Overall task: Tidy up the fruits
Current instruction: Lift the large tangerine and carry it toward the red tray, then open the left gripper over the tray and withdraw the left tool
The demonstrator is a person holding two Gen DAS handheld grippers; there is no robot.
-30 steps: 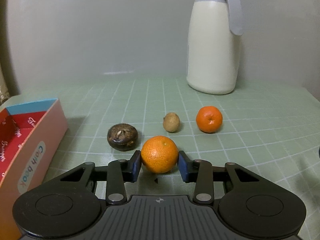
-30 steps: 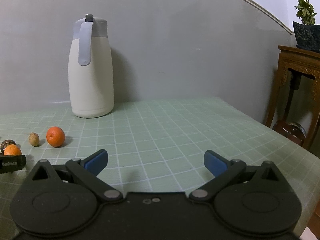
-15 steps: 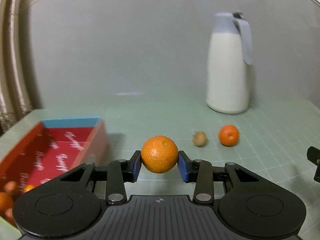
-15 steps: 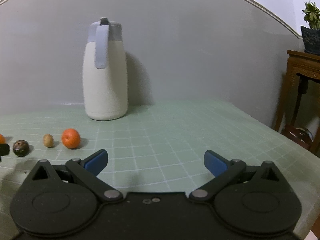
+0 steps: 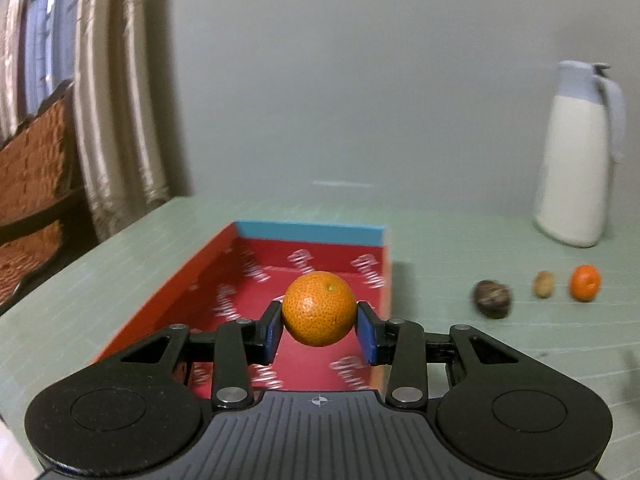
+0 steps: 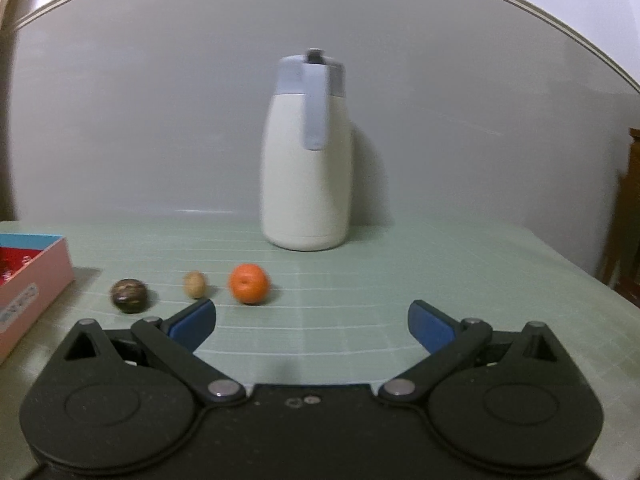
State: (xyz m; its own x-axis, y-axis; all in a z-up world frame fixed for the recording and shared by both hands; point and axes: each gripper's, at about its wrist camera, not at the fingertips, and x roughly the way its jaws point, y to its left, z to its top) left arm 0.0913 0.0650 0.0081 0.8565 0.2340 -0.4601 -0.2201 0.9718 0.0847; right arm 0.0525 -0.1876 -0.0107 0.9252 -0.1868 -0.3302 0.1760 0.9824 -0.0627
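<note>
Orange (image 5: 319,308) now over box (image 5: 308,232) — clamped between fingers (image 5: 273,331).

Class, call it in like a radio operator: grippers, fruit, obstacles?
Left gripper shut on orange, above red box. Right gripper open, empty. Three fruits left on table. Nothing blocking.

No text was legible. The box (image 5: 256,276) carried repeated white script inside and a label on its outer side (image 6: 18,304); both were too blurred to read.
</note>
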